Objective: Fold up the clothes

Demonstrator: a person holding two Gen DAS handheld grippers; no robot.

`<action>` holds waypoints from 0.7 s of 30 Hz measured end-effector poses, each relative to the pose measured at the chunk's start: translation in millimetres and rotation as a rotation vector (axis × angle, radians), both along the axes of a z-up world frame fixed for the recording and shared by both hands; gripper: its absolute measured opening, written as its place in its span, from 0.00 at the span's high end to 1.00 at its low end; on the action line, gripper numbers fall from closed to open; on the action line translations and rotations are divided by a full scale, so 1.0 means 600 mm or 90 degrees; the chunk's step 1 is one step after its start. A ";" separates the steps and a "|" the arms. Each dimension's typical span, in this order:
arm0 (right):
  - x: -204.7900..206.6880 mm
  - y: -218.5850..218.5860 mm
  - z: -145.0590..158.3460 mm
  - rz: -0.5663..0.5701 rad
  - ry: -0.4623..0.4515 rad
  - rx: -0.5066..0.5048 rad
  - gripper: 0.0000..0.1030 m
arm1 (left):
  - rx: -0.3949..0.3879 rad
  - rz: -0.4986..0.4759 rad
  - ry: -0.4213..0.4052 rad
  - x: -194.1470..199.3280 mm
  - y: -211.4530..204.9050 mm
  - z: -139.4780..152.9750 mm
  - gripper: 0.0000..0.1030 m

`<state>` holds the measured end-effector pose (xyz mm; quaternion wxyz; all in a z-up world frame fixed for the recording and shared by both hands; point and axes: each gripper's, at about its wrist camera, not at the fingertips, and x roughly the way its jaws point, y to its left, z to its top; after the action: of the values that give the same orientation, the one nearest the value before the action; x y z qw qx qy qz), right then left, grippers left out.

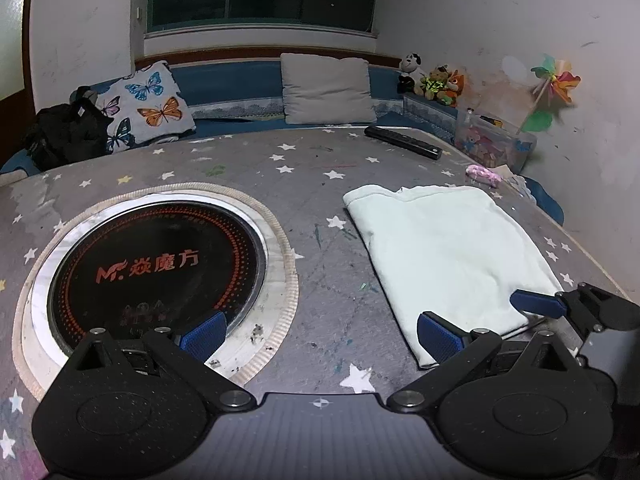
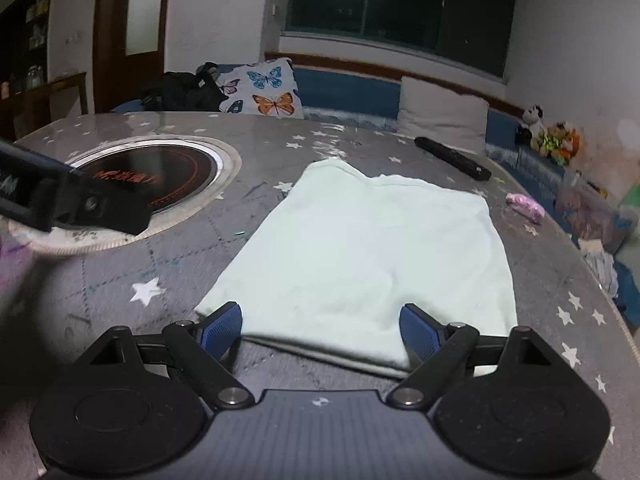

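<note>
A pale mint-white folded garment (image 1: 444,248) lies flat on the star-patterned table; it also shows in the right wrist view (image 2: 368,248). My left gripper (image 1: 320,336) is open and empty, just left of the garment's near corner, its right pad (image 1: 436,338) at the cloth's edge. My right gripper (image 2: 322,330) is open, its jaws standing either side of the garment's near edge, holding nothing. The right gripper's blue fingertip (image 1: 536,303) shows in the left wrist view, resting on the garment's near right corner. The left gripper's black body (image 2: 72,196) shows at the left of the right wrist view.
A round black induction hob (image 1: 156,272) is set into the table (image 1: 320,184) at left. A black remote (image 1: 404,142) and a small pink object (image 1: 484,174) lie at the far side. Cushions, plush toys and a clear box (image 1: 496,144) line the bench behind.
</note>
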<state>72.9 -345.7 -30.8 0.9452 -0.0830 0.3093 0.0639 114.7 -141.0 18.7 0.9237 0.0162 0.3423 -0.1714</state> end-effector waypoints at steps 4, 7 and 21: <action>-0.009 -0.002 0.005 -0.005 0.000 0.013 0.14 | 0.000 -0.001 0.010 -0.001 -0.005 -0.007 0.00; -0.012 -0.006 0.007 -0.006 0.003 0.025 0.13 | 0.000 -0.010 0.015 -0.005 -0.011 -0.010 0.00; -0.040 -0.040 0.029 -0.072 -0.004 0.053 0.00 | 0.000 -0.029 0.032 -0.024 -0.025 -0.027 0.00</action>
<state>48.6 -369.8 -13.5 0.9508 -0.0263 0.3077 0.0233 100.3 -156.2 2.6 0.9105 0.0195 0.3651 -0.1932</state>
